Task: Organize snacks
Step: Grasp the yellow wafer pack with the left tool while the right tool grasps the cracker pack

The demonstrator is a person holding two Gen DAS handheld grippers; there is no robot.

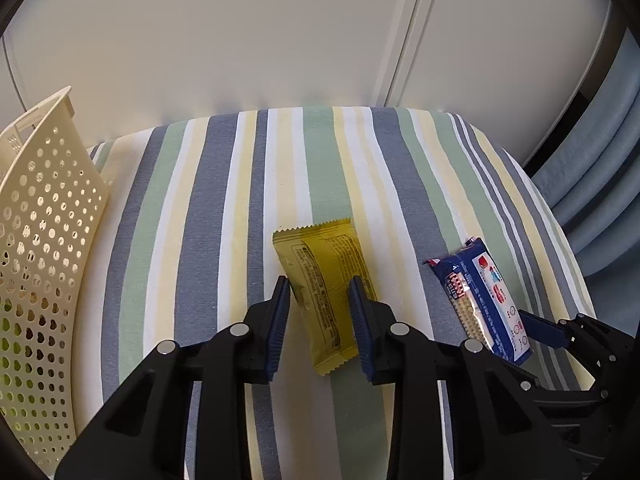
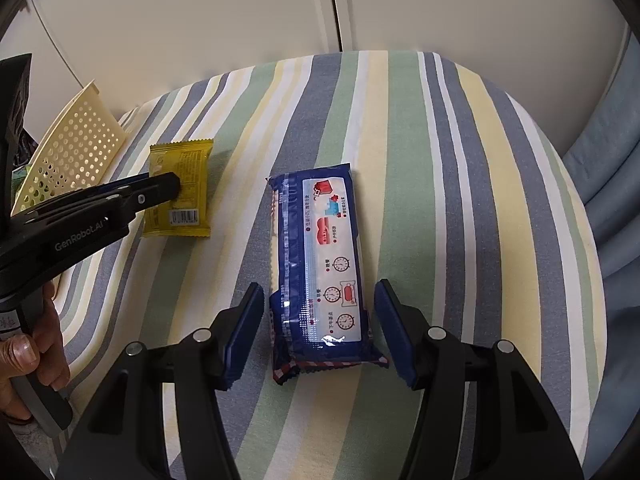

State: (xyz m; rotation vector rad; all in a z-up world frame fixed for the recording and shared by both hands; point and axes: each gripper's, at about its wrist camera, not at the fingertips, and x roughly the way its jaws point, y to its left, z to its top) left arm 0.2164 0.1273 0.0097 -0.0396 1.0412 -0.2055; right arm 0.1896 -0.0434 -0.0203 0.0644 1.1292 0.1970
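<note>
A yellow snack packet (image 1: 320, 256) lies flat on the striped cloth (image 1: 200, 200). My left gripper (image 1: 319, 286) hovers over its near half, open, one finger at each long side. In the right wrist view the same packet (image 2: 188, 168) shows beneath the left gripper (image 2: 174, 186). A blue biscuit packet (image 2: 320, 240) lies lengthwise to its right. My right gripper (image 2: 320, 292) is open and straddles its near end without touching it. From the left wrist view the blue packet (image 1: 480, 300) sits at the right, with a right fingertip (image 1: 538, 326) beside it.
A cream perforated basket (image 1: 44, 240) stands at the left edge of the cloth, also seen in the right wrist view (image 2: 76, 148), with something green inside. White cabinet doors (image 1: 240, 40) rise behind. Blue fabric (image 2: 608, 160) hangs at the right. A hand (image 2: 40, 352) holds the left gripper's handle.
</note>
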